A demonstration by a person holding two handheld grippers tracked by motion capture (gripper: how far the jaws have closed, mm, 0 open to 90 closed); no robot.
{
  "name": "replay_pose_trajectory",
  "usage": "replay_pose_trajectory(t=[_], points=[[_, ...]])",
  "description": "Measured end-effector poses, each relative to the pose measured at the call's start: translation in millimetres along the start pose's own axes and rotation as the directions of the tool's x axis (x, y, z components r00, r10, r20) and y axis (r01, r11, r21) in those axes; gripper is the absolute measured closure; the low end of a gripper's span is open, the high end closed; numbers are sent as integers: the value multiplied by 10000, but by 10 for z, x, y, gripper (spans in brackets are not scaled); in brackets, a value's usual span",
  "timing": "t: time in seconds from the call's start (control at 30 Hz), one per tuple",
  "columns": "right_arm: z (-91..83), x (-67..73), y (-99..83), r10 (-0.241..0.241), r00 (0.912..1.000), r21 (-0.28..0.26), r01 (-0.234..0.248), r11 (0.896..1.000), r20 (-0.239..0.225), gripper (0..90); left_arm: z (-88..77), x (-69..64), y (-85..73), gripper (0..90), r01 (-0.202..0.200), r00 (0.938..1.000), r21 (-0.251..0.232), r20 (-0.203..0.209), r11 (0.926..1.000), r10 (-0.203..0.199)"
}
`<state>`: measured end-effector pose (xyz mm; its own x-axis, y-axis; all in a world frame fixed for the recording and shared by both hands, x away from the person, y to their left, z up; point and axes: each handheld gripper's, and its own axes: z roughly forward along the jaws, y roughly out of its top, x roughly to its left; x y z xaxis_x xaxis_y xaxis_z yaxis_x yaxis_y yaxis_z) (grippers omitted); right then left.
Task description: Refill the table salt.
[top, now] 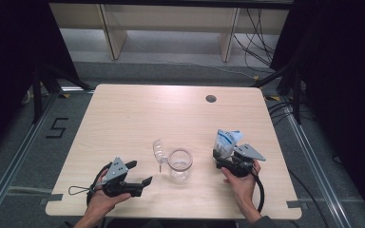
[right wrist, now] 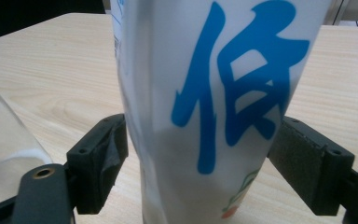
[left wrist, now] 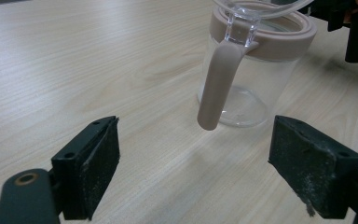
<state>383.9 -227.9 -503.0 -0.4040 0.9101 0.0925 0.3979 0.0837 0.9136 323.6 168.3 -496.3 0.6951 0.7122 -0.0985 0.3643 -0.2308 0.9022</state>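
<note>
Pale woodgrain table [top: 123, 123], clear round jar [top: 179, 164], glossy pouch [top: 226, 141]

Black grippers [top: 147, 182] (grey plates, cables)

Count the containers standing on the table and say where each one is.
2. A clear jar with its lid flipped open stands near the table's middle front; a white pouch with blue print stands to its right, between the right tongs.

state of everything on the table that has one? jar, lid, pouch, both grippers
clear jar: upright on the table, open, looks empty
hinged lid: flipped up and back
white pouch: upright between the right gripper's pads, top looks opened
left gripper: open, nothing between the jaws, short of the jar
right gripper: shut on the pouch
</note>
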Motion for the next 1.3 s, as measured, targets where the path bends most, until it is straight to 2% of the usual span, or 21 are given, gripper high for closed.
replay_pose_trajectory(t=[0.03,0.1,0.2,0.23,0.27,0.3,0.37,0.4,0.43,0.53,0.57,0.6,0.67,0.73,0.77,0.8,0.87,0.93,1.0,1.27,1.3], points=[[1,-11,-1,32,9999,34,-31,10000,-132,219,2,0,0,158,4,10000,10,-1,10000,-4],[1,-23,-2,120,9999,185,-121,9998,26,219,8,-5,-8,158,97,10000,-3,-6,10000,-97],[6,-19,-3,-2,9999,65,2,10000,-100,228,3,-2,1,158,9,10000,5,7,10000,-9],[8,-12,-1,-32,10000,97,32,9999,8,230,7,-2,1,158,34,10000,14,19,10000,-34],[36,-12,-8,-48,9999,-104,47,9999,-114,232,14,1,-4,158,35,10000,-15,54,10000,-35],[35,-17,-7,-54,10000,128,55,9999,-79,234,10,-1,-5,158,24,10000,21,27,10000,-24],[68,-19,-20,81,9999,-70,-82,9999,-131,239,2,-6,-3,158,25,10000,-23,25,10000,-25],[68,-23,-19,54,9999,24,-54,10000,-91,246,0,0,1,158,2,10000,-28,44,10000,-2],[67,-3,-24,256,9997,34,-256,9997,-23,253,3,0,2,158,40,10000,-58,34,10000,-39],[62,-5,-25,371,9990,-11,-371,9993,-256,258,1,-1,-3,158,-3,10000,30,21,10000,3],[70,-7,-24,203,9996,-14,-203,9998,-184,262,2,-5,-2,158,6,10000,-1,26,10000,-6],[55,16,-24,407,9990,109,-405,9991,-186,262,4,-7,0,158,13,10000,-12,29,10000,-13],[69,15,-34,321,9992,93,-319,9994,-239,262,12,-13,-6,158,124,9999,-36,64,9999,-124],[74,20,-37,301,9995,120,-299,9995,-136,262,6,-6,-4,158,-6,10000,-33,75,10000,6],[73,16,-39,184,9998,204,-183,9996,-42,262,3,-7,-1,158,11,10000,-13,23,10000,-11],[82,3,-41,73,9997,67,-72,10000,-239,265,4,-5,1,158,6,10000,-10,26,10000,-6],[90,-17,-45,-226,9997,73,227,9997,-121,267,13,-9,-6,158,119,9999,-12,55,9999,-118],[102,15,-60,-16,9999,74,17,10000,-144,272,5,-11,-4,158,18,10000,-10,22,10000,-18],[113,8,-64,-156,9997,14,157,9999,-186,281,6,-7,0,158,11,10000,-33,51,10000,-11],[112,4,-68,-117,9997,25,118,9999,-198,304,10,-15,-5,158,119,9999,-16,30,9999,-118],[111,4,-68,-145,9996,70,147,9999,-235,307,5,-11,-3,158,5,10000,-13,26,10000,-5]])
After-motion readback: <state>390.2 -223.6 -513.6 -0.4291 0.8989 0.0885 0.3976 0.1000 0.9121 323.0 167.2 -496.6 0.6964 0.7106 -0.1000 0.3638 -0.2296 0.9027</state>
